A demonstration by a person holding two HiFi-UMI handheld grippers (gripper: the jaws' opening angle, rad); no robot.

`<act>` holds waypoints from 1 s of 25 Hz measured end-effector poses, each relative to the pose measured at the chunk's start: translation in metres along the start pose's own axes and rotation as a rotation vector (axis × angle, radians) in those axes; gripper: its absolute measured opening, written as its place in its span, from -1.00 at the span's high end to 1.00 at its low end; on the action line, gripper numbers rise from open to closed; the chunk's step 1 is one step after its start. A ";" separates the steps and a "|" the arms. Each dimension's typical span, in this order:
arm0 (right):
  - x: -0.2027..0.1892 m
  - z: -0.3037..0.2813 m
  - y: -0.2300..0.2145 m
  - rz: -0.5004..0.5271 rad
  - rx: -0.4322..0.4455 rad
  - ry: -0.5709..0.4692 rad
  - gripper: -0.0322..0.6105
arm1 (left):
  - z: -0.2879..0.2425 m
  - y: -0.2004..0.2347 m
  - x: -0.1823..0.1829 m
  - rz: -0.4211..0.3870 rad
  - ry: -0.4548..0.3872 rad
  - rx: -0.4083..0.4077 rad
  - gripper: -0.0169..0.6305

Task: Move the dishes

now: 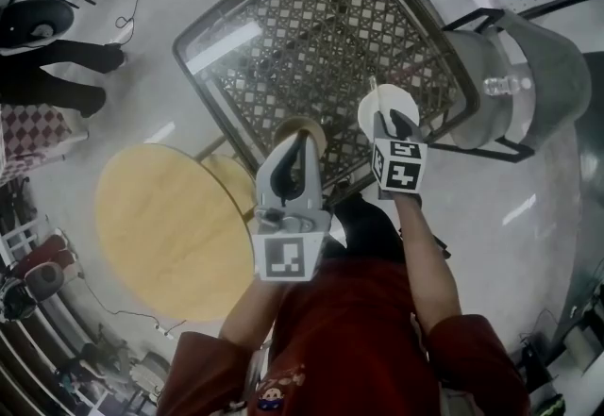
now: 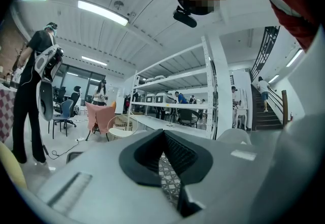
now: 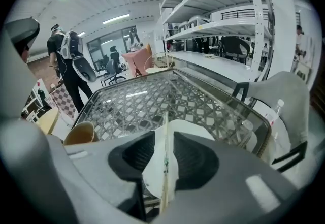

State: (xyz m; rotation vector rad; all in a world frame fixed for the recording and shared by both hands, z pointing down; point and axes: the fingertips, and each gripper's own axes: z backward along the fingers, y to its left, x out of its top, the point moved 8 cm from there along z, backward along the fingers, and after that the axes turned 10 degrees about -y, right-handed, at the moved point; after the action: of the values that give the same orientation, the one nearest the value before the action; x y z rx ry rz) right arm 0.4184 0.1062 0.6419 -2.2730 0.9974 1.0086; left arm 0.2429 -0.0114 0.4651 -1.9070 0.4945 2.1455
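Step in hand, as I judge it: leaving the plate on the glass table (image 1: 274, 27), which fills the upper centre of the head view.

Right gripper (image 3: 161, 137): jaws partway apart, one pad on each side of the plate (image 1: 394, 105) rim, seemingly not pressing; plate edge-on between them, near the table's lower right edge.

Best drawn straight back along the rim so neither pad drags it; glass top, so go gently.

Left gripper (image 1: 300, 148): closed tight, empty, centre frame.

Around:
- round wooden table (image 1: 160, 225), lower left
- grey chair (image 1: 528, 74), upper right, near the plate
- bystander (image 1: 57, 65), upper left, well apart
- tan cup (image 3: 81, 135) on the glass just beside the left gripper's tip; could get knocked
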 end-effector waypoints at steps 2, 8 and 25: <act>0.008 0.004 0.001 0.012 0.004 -0.026 0.58 | 0.001 -0.001 0.002 0.000 -0.005 0.003 0.93; 0.037 0.028 0.009 0.004 0.031 -0.123 0.58 | 0.007 -0.003 0.012 -0.003 -0.036 0.007 0.93; 0.164 0.152 0.026 0.030 0.174 -0.618 0.58 | 0.004 -0.008 0.047 -0.017 -0.130 -0.031 0.93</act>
State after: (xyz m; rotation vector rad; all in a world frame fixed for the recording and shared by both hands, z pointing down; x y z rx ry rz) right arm 0.4088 0.1164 0.4172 -1.6432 0.8062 1.4490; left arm 0.2360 -0.0051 0.4179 -1.7664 0.4203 2.2602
